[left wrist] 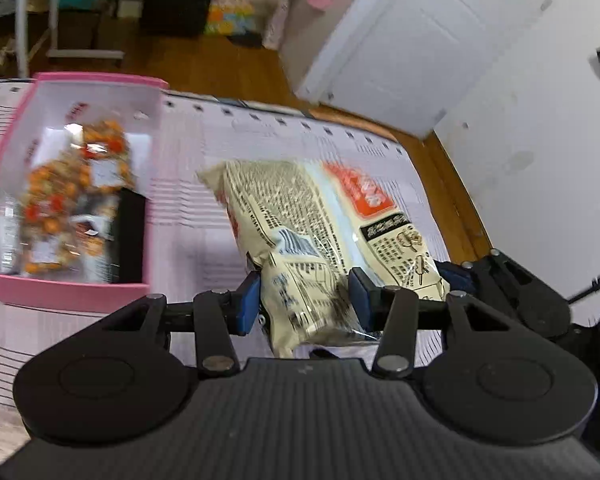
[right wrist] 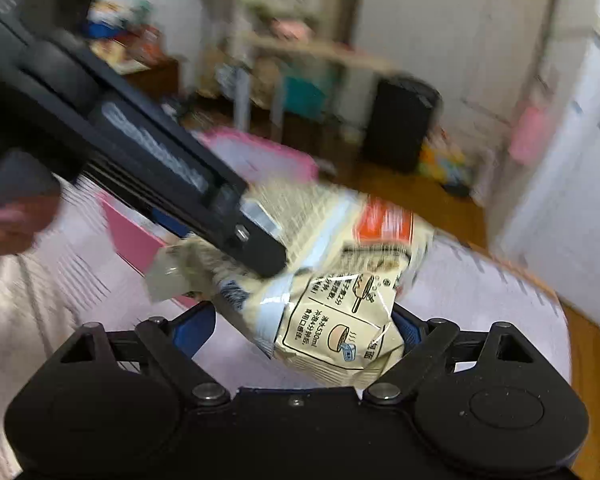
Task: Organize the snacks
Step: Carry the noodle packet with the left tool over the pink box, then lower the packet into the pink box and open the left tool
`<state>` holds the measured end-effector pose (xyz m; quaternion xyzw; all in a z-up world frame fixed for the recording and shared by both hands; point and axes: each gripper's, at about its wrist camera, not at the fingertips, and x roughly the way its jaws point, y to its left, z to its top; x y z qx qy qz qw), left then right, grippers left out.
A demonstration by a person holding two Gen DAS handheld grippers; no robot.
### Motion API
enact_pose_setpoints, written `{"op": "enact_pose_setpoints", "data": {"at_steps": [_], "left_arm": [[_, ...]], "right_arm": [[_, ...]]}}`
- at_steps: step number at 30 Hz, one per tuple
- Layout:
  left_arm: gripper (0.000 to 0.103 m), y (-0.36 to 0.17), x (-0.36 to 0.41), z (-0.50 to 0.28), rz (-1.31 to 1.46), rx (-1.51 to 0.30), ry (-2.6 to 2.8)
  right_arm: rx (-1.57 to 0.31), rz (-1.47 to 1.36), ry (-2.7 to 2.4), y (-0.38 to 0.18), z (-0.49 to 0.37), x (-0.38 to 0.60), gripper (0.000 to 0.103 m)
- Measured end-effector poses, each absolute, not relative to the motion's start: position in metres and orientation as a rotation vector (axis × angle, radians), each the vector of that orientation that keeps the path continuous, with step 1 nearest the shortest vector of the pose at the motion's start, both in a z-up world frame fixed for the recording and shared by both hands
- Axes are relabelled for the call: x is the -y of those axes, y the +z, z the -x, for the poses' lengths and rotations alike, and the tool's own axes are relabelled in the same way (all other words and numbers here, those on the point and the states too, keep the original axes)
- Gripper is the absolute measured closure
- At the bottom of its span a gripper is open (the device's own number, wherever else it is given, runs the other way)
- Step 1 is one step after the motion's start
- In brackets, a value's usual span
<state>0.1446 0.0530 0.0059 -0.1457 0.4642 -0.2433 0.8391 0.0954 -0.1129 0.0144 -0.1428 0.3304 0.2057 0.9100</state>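
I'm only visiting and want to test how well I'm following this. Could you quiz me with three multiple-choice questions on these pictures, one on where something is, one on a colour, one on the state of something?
1. Where do the orange snack packets lie?
A. On the floor
B. Inside the box
C. Between the right gripper's fingers

2. What colour is the outside of the box?
A. Pink
B. Green
C. Black

3. What is the left gripper doing?
A. It is closed on the beige noodle packet
B. It stands open with nothing in it
C. It is closed on the box's rim

Answers:
1 B, the packets sit within the box's white walls.
2 A, its outer wall and rim are pink.
3 A, both blue pads press into the packet's crumpled end, and the packet hangs above the striped tablecloth.
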Motion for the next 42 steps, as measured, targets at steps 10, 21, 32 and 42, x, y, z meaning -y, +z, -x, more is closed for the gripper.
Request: {"op": "enact_pose_setpoints", "data": {"at_steps": [10,21,32,42], "left_arm": [[0.059,0.015,-0.136,-0.159,0.383,-0.868,-0.391],[0.06,-0.009,-0.177,-0.208,0.268,-0.721,-0.243],[0.064,-0.09,-0.179,-0.23,0.208,-0.887,-0.156],[0.067,-0.111,-0.177,-0.24,0.227,-0.965,-0.147]], "right_arm": [[-0.564,0.267,0.572,0.015,-0.143,0.059,0.014],[-0.448,0.192,0.602,-0.022,-0.184,-0.002,0.015],[-0.707,0.219,0.574,-0.091,-0.204,-0.028,0.016],[-0.825,0.244,0.527,-0.103,-0.21,-0.032,0.015]]}}
